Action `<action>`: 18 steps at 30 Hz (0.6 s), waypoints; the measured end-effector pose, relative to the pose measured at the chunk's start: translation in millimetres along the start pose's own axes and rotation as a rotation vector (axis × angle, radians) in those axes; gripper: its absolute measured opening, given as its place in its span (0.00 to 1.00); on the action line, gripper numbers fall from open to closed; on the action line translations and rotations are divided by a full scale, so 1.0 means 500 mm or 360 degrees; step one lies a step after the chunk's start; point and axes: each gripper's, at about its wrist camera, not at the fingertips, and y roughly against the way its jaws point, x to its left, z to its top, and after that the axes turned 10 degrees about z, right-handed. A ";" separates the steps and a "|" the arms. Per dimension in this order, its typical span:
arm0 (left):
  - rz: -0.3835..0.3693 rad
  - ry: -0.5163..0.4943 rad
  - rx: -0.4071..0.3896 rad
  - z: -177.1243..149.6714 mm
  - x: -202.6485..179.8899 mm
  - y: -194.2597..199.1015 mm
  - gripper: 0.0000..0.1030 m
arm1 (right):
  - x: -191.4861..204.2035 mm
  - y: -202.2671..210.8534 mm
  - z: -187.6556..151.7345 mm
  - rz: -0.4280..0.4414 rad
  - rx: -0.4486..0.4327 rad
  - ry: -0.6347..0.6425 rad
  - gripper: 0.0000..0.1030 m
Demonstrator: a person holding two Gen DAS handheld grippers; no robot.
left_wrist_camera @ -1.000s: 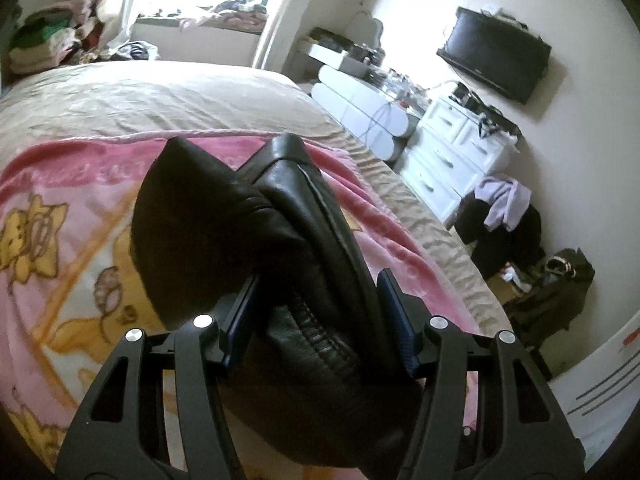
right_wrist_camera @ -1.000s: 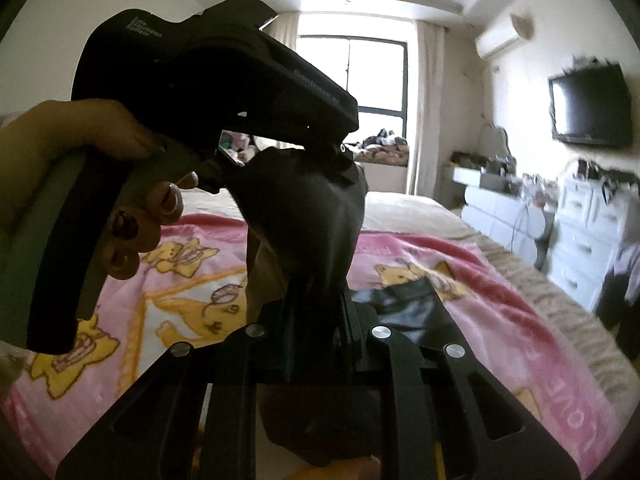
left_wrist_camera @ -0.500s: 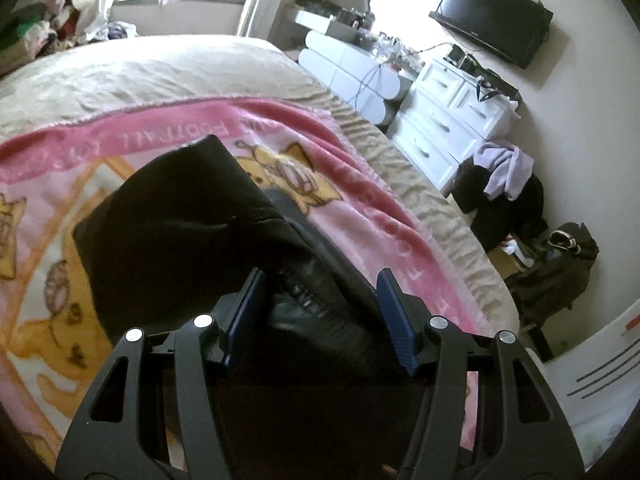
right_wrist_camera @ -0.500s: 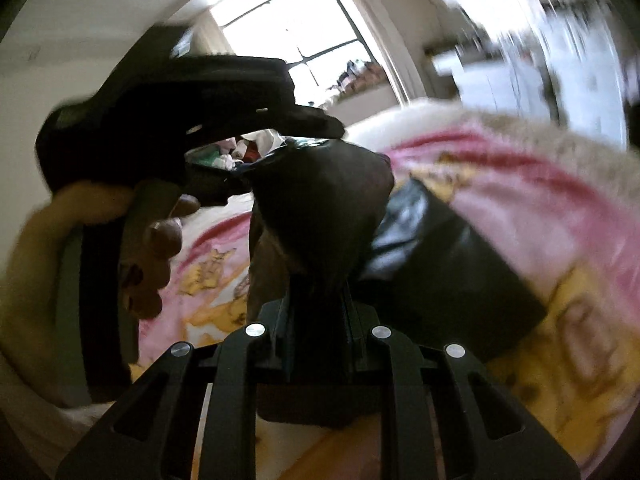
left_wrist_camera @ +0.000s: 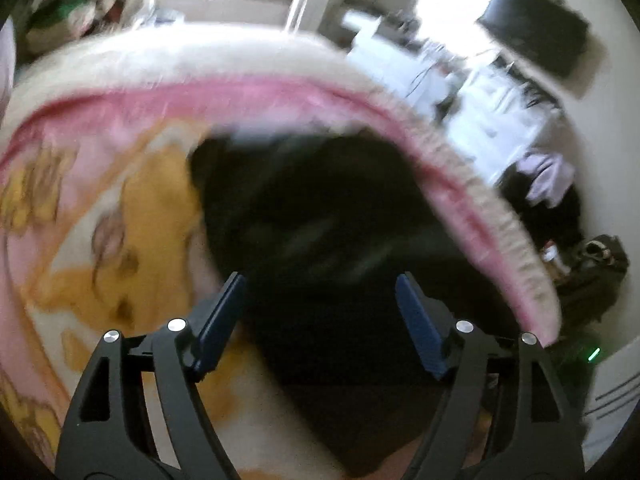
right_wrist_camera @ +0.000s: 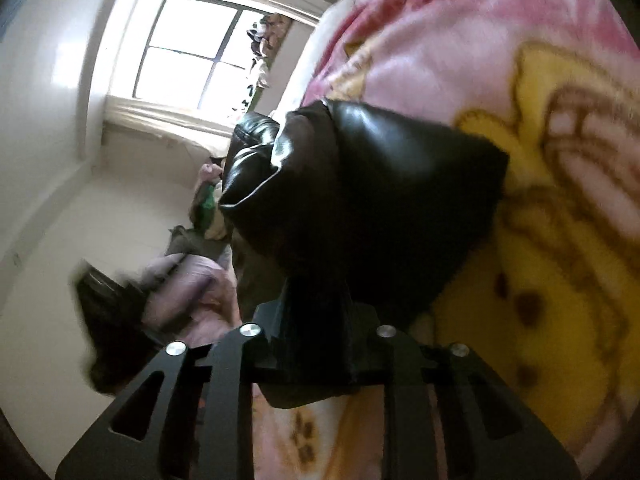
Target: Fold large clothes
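Fold Placement: Black Leather Garment on Bed

Bed [left_wrist_camera: 248, 60] carries a pink cartoon-print blanket [left_wrist_camera: 120, 128] across its top, and the blanket serves as the folding surface. Beyond the bed's edge, in the left wrist view, stand a white dresser [left_wrist_camera: 496, 108] and a wall-mounted television [left_wrist_camera: 536, 36]; both are blurred. A window [right_wrist_camera: 192, 52] appears in the right wrist view, which is rolled strongly to one side.

Black leather garment [left_wrist_camera: 320, 240] lies on the blanket near the bed's edge in the left wrist view. The picture is smeared, so seams and layers cannot be made out there. In the right wrist view, a bunched, glossy part of the same garment [right_wrist_camera: 360, 200] rises from the gripper above the blanket.

Left gripper [left_wrist_camera: 320, 308] has its blue pads [left_wrist_camera: 222, 320] set wide apart, with the garment lying between and below them; no contact is evident. Right gripper [right_wrist_camera: 316, 320] is clamped together on a fold of the leather, with the material gathered at the pinch.

Step in hand, as judged: laying a folded section down, one side let go and the other held.

Next move calls for:
1. Lowering the held fold onto the lying part, edges matched.
2. Parting the right gripper only once the leather rests flat, since stiff leather is likely to spring back.
3. Pressing the crease.
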 end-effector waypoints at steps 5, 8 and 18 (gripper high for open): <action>-0.0045 0.0100 0.0090 -0.039 0.025 -0.056 0.67 | 0.047 0.010 0.006 -0.0082 0.0019 0.0098 0.75; -0.0059 0.0094 0.0084 -0.034 0.019 -0.053 0.68 | 0.115 0.019 0.043 -0.0152 0.0024 0.0304 0.83; -0.0083 0.0092 0.0091 -0.036 0.027 -0.054 0.68 | 0.218 -0.207 0.175 -0.0610 0.0639 0.0716 0.78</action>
